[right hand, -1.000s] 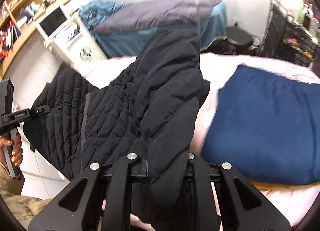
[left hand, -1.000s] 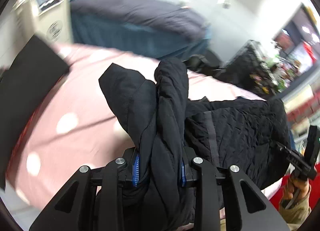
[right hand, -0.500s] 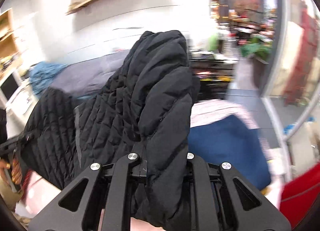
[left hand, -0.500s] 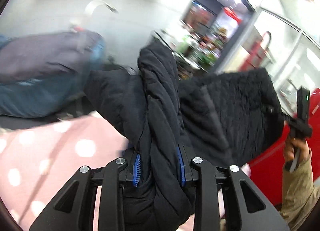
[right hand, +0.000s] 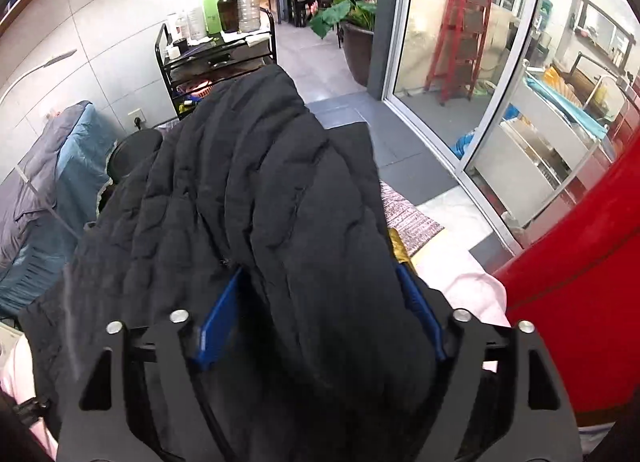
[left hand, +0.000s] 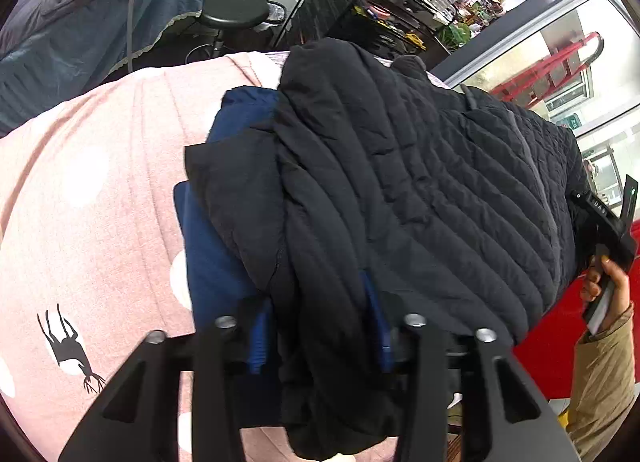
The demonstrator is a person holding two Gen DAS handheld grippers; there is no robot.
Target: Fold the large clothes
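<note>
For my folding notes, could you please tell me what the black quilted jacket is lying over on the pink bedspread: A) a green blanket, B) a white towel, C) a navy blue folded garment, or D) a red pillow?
C: in the left wrist view, a navy blue folded garment shows from under the black quilted jacket on the pink bedspread.

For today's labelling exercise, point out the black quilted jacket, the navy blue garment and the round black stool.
black quilted jacket (left hand: 460,181), left wrist view, quilted body panel.
navy blue garment (left hand: 212,270), left wrist view, exposed left edge.
round black stool (left hand: 236,10), left wrist view, seat top.
</note>
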